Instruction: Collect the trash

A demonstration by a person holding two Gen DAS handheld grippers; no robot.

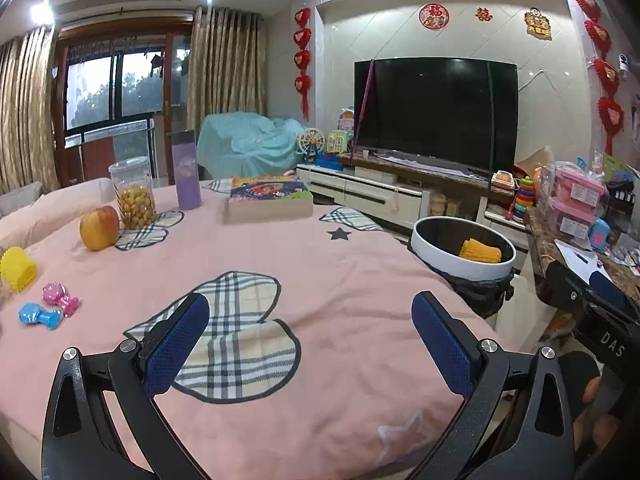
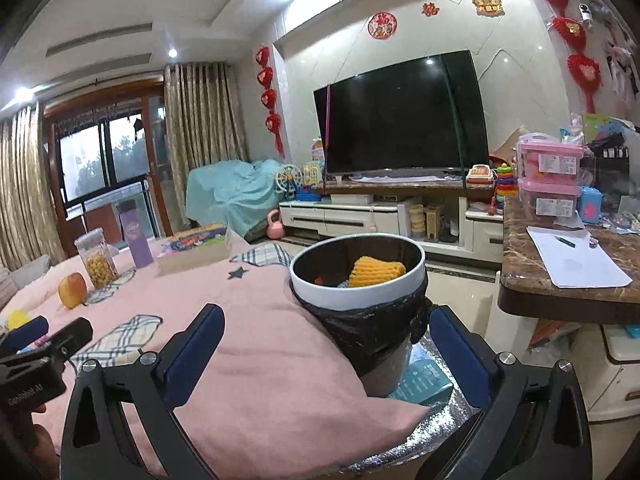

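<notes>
A white-rimmed trash bin [image 1: 460, 256] [image 2: 356, 296] lined with a black bag stands at the right edge of the pink-covered table [image 1: 280, 264]. A yellow foam fruit net [image 1: 480, 251] [image 2: 376, 270] lies inside it. My left gripper [image 1: 312, 332] hovers open over the plaid patch on the cloth, holding nothing. My right gripper [image 2: 324, 344] is open too, low in front of the bin, with nothing between its fingers. In the left wrist view the right gripper [image 1: 596, 300] shows at the right edge.
On the table stand an apple [image 1: 99, 227], a jar of yellow snacks [image 1: 133, 194], a purple bottle [image 1: 186, 170] and a book box [image 1: 268, 198]. Small toys [image 1: 44, 304] lie at its left. A marble counter [image 2: 568, 276] with paper stands right; a TV cabinet [image 2: 384, 216] is behind.
</notes>
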